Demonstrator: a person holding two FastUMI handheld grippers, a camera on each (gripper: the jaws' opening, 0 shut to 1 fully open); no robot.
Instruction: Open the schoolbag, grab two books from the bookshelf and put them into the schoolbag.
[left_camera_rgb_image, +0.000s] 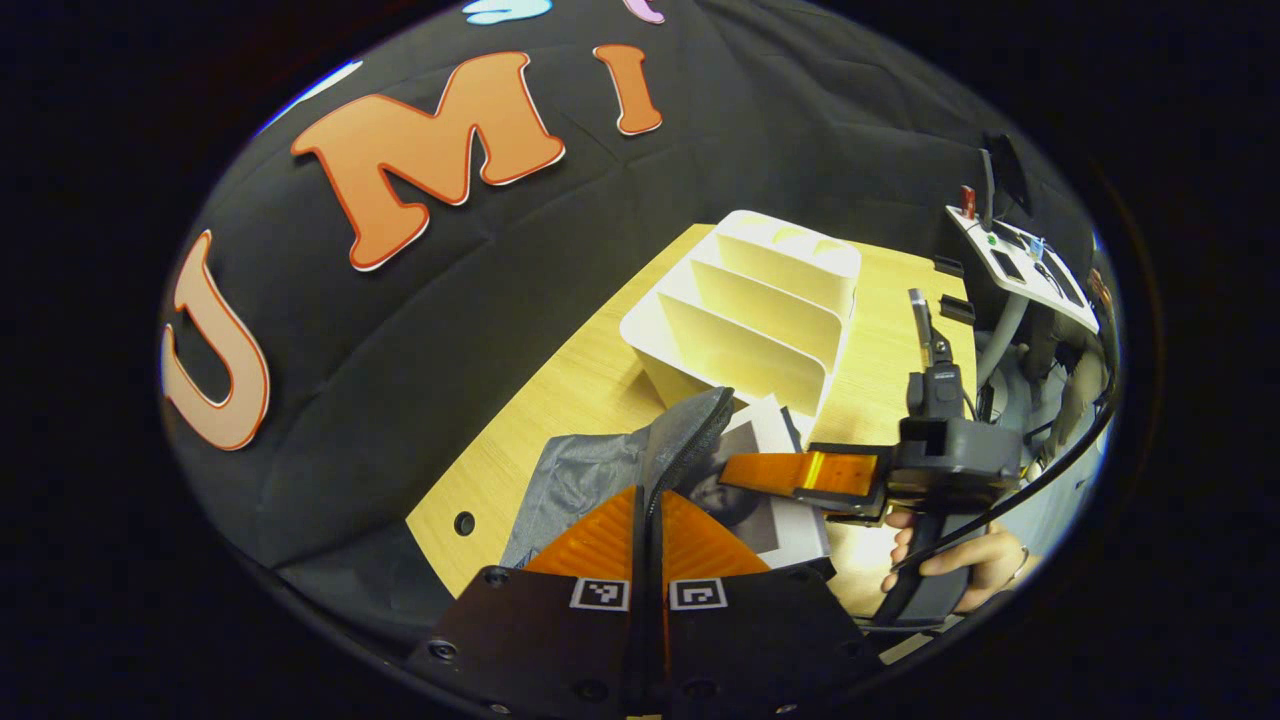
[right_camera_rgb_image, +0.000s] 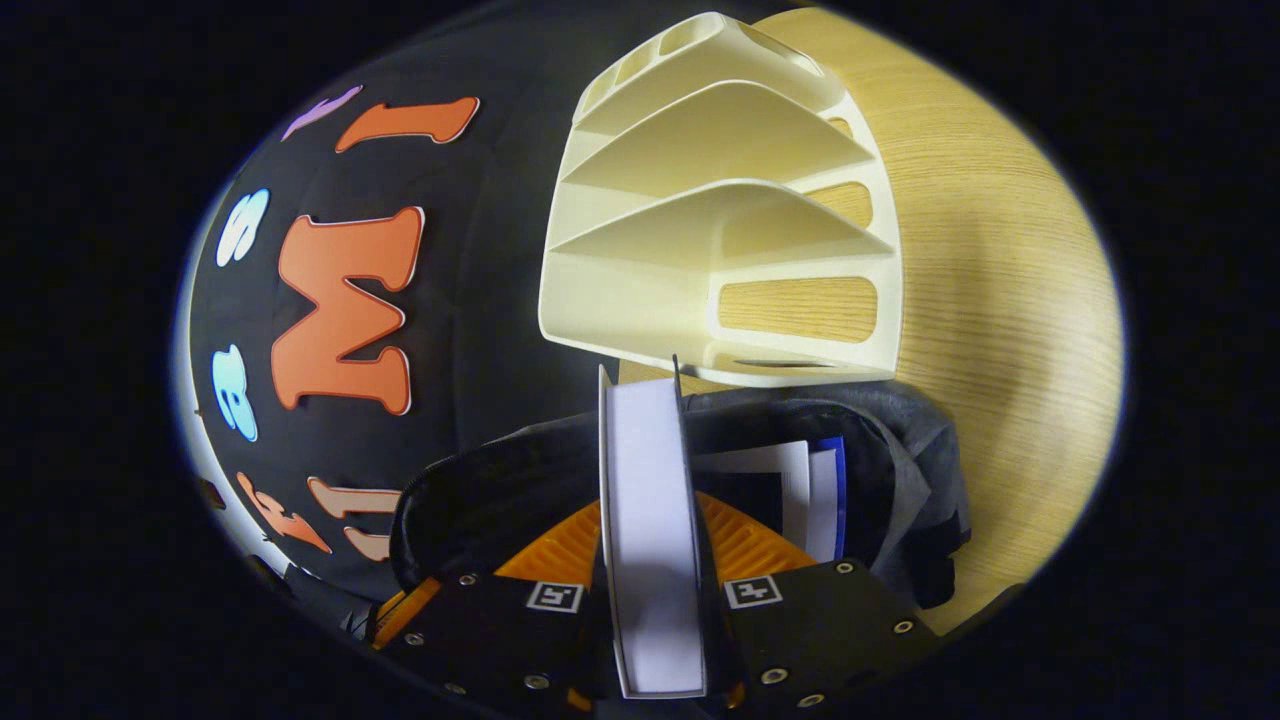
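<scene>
The grey schoolbag (left_camera_rgb_image: 580, 480) lies on the wooden table (left_camera_rgb_image: 590, 370) in front of the white bookshelf (left_camera_rgb_image: 750, 310), whose slots stand bare. My left gripper (left_camera_rgb_image: 650, 495) is shut on the bag's zip edge and holds it up. My right gripper (left_camera_rgb_image: 790, 495) comes in from the right, shut on a book (left_camera_rgb_image: 795, 535) at the bag's mouth. In the right gripper view that book (right_camera_rgb_image: 645, 450) stands on edge between the fingers of my right gripper (right_camera_rgb_image: 650, 510), over the open schoolbag (right_camera_rgb_image: 500, 480). Another book (right_camera_rgb_image: 800, 490) with a blue edge lies inside the bag. The bookshelf (right_camera_rgb_image: 700, 250) is just beyond.
A hand (left_camera_rgb_image: 960, 560) holds the right gripper near the table's edge. A stand with devices and cables (left_camera_rgb_image: 1020, 260) is at the far right. The table (right_camera_rgb_image: 1000, 300) is bare wood right of the bookshelf. A small hole (left_camera_rgb_image: 464, 522) marks the table's near corner.
</scene>
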